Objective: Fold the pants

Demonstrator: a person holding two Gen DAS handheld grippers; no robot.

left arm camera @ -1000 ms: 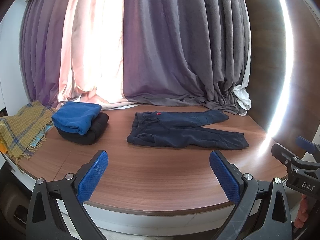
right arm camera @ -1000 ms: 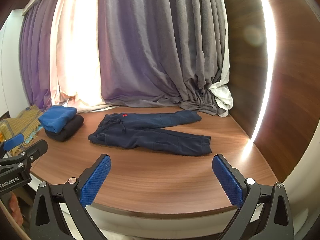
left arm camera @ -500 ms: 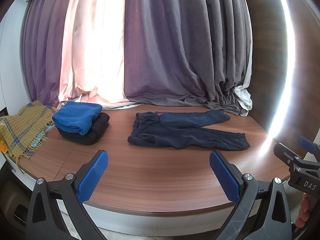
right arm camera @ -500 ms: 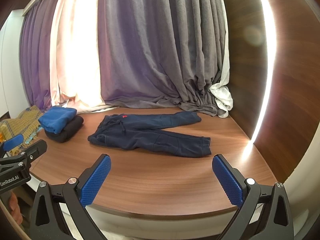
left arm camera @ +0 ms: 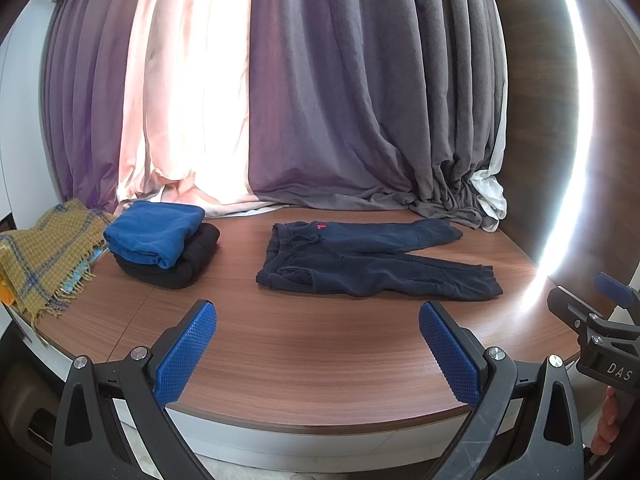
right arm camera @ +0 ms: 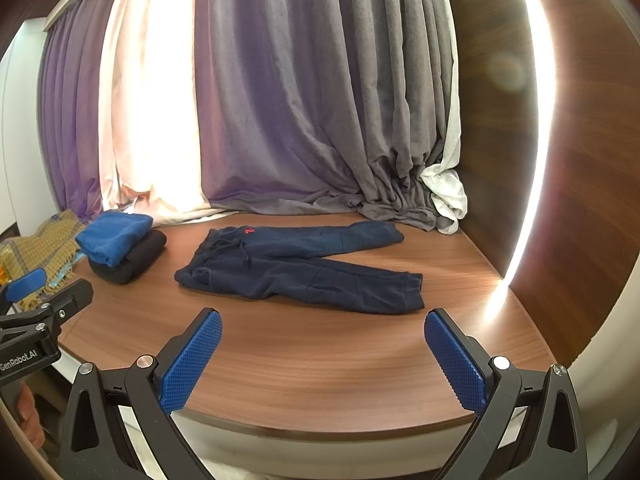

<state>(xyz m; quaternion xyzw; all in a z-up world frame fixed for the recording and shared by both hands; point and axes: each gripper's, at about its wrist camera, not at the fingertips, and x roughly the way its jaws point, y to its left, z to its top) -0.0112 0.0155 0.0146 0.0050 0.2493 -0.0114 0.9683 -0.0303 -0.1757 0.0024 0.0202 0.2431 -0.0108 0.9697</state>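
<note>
Lying flat and unfolded on the wooden table (left arm camera: 304,364), the navy pants (left arm camera: 372,262) occupy its far middle, waistband toward our left and both legs running to our right; the nearer leg angles slightly toward us so that the two cuffs sit apart. A drawstring crosses the waist, and a small red mark (right arm camera: 249,231) shows near the waistband. We hold the left gripper (left arm camera: 318,350) over the table's near edge, its blue-padded jaws spread wide and empty, well short of the pants. We hold the right gripper (right arm camera: 322,354) likewise, jaws wide apart with nothing between them, also clear of the garment. Each gripper appears at the margin of the other's view, with fingertips of the holding hand (left arm camera: 604,424) visible beneath. To the left of the pants, well apart from them, a folded blue garment (left arm camera: 154,234) rests on top of a folded black garment (left arm camera: 176,266). Farther left, a mustard plaid fringed blanket (left arm camera: 44,252) drapes over the table's edge. Behind everything, grey-purple curtains (left arm camera: 340,100) pool onto the tabletop, with a white fabric bundle (right arm camera: 448,196) at their right end beside the wood-panelled wall (right arm camera: 580,160).
</note>
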